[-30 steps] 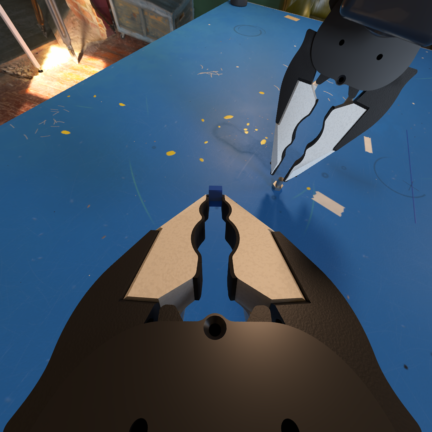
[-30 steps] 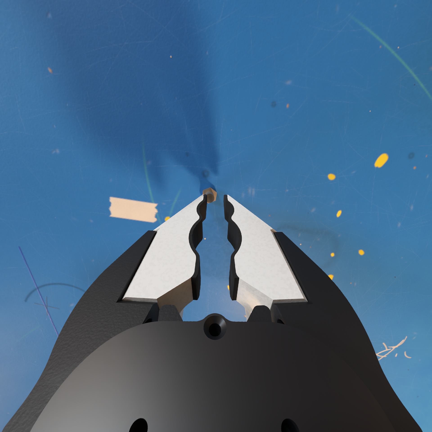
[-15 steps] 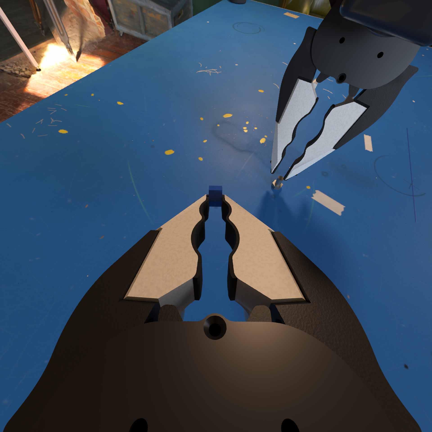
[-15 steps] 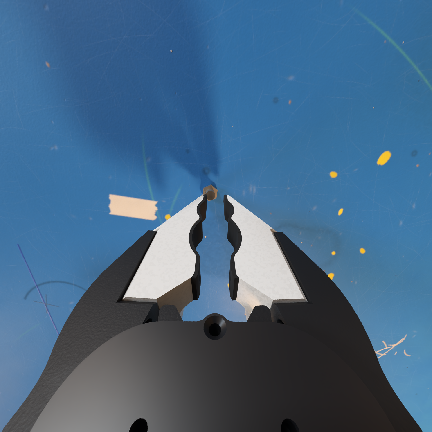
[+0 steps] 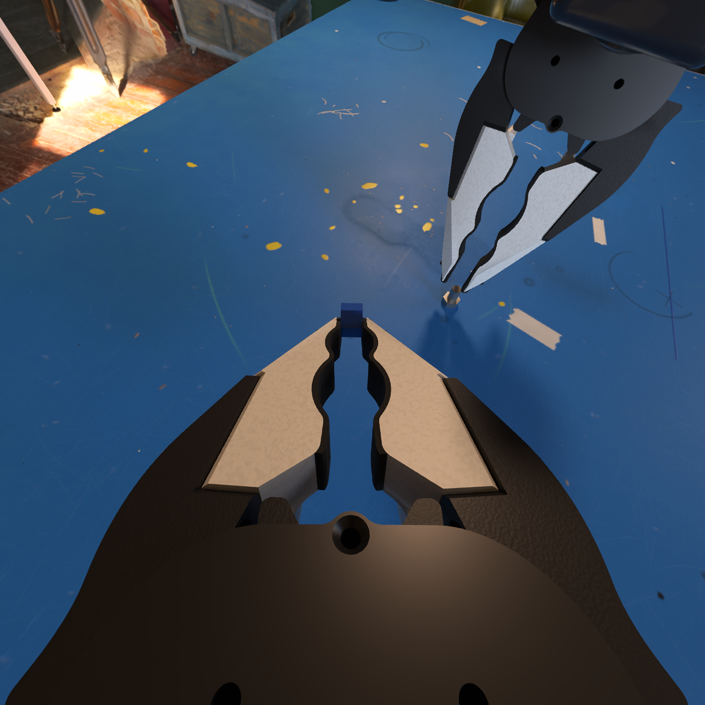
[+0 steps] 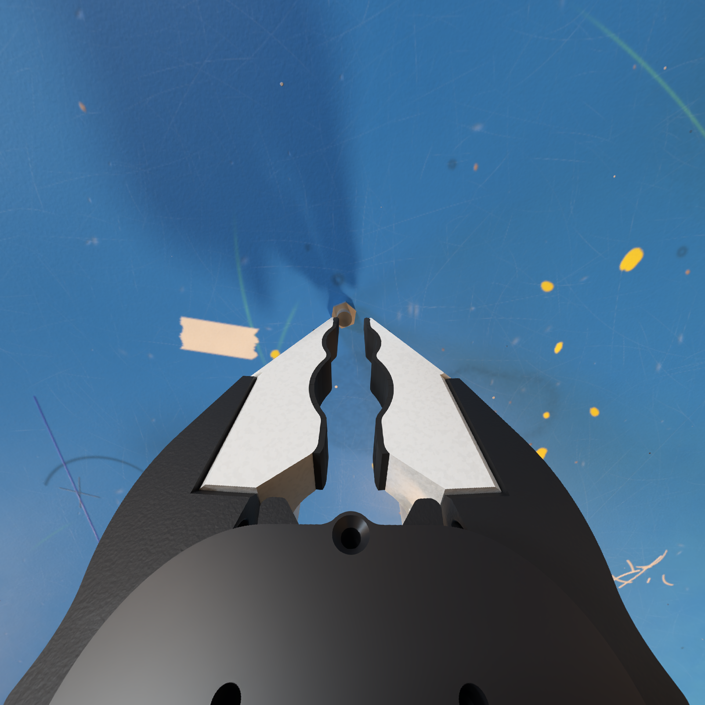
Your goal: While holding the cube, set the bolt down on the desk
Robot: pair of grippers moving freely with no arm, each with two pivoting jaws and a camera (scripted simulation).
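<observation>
My left gripper (image 5: 351, 323) is shut on a small blue cube (image 5: 351, 313), pinched at the fingertips just above the blue desk (image 5: 190, 305). My right gripper (image 5: 454, 283) points steeply down to the right of it, its jaws a little apart. A small tan bolt (image 5: 451, 299) stands head-down on the desk under those tips, shaft up. In the right wrist view the bolt (image 6: 344, 316) sits just past the right gripper (image 6: 351, 322), close to the left fingertip and apart from the right fingertip.
A strip of tan tape (image 5: 534, 329) lies right of the bolt; it also shows in the right wrist view (image 6: 218, 338). A smaller strip (image 5: 599, 230) lies farther right. The desk's left edge drops to a wooden floor (image 5: 76, 114), with a cabinet (image 5: 229, 23) beyond.
Very little. In the right wrist view the bolt has drifted slightly right, away from the left fingertip. The left gripper still holds the cube in the same place.
</observation>
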